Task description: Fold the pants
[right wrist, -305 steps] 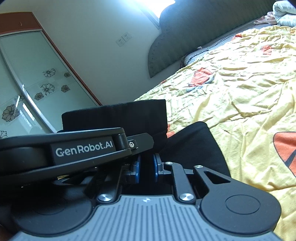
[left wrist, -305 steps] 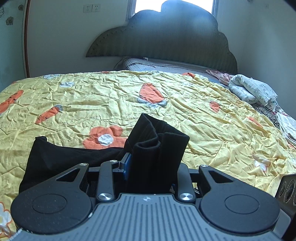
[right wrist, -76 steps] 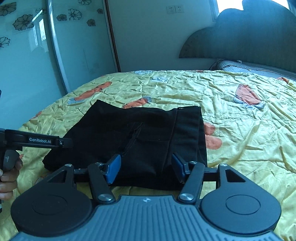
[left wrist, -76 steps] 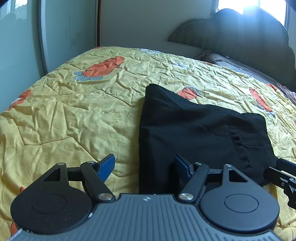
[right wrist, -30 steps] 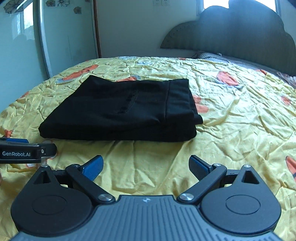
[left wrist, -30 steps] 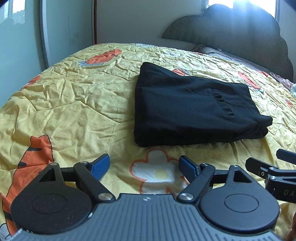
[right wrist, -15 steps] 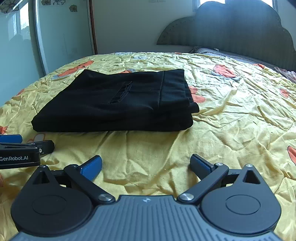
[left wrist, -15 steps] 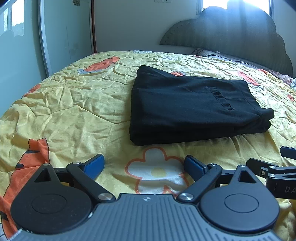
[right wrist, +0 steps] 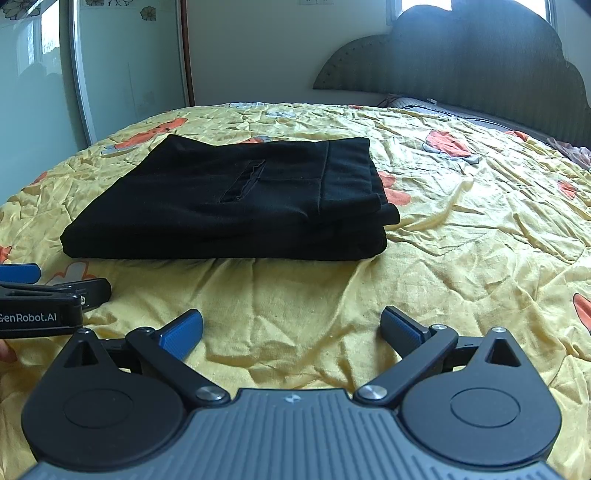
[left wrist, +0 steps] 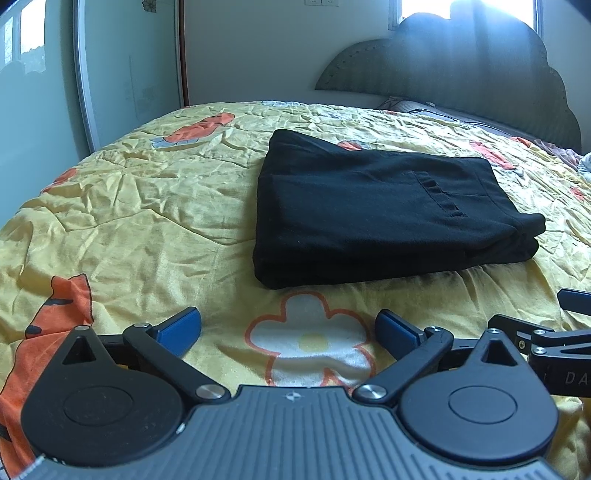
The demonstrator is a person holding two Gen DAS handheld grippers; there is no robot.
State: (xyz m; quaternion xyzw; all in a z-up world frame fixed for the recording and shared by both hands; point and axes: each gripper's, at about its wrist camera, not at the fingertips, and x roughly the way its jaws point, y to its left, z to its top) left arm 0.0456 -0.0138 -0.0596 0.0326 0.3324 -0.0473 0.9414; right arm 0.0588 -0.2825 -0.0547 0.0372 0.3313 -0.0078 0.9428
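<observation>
A home bedroom: a wide bed (left wrist: 140, 206) under a wrinkled yellow quilt (right wrist: 480, 236) with orange flower prints, a dark scalloped headboard (right wrist: 480, 66) at its far edge, a sliding wardrobe door (right wrist: 129, 66) with flower decals along its left edge, wall sockets (left wrist: 320, 2), and a bright window (left wrist: 461, 7).

near strip: bare yellow quilt (right wrist: 295, 295) lies between the fingers of both grippers and the folded black pants (right wrist: 229, 206); nothing stands on it.
middle: the pants stack is the only raised thing on the bed.
right side: open quilt to the right of the pants.
left side: open quilt, then the mirrored wardrobe door (left wrist: 37, 92) past the bed edge.
far end: the dark headboard (right wrist: 461, 62) closes the bed.
between grippers: the left gripper (left wrist: 288, 330) and right gripper (right wrist: 291, 330) stand near each other, each gaping, nothing between the fingers.
</observation>
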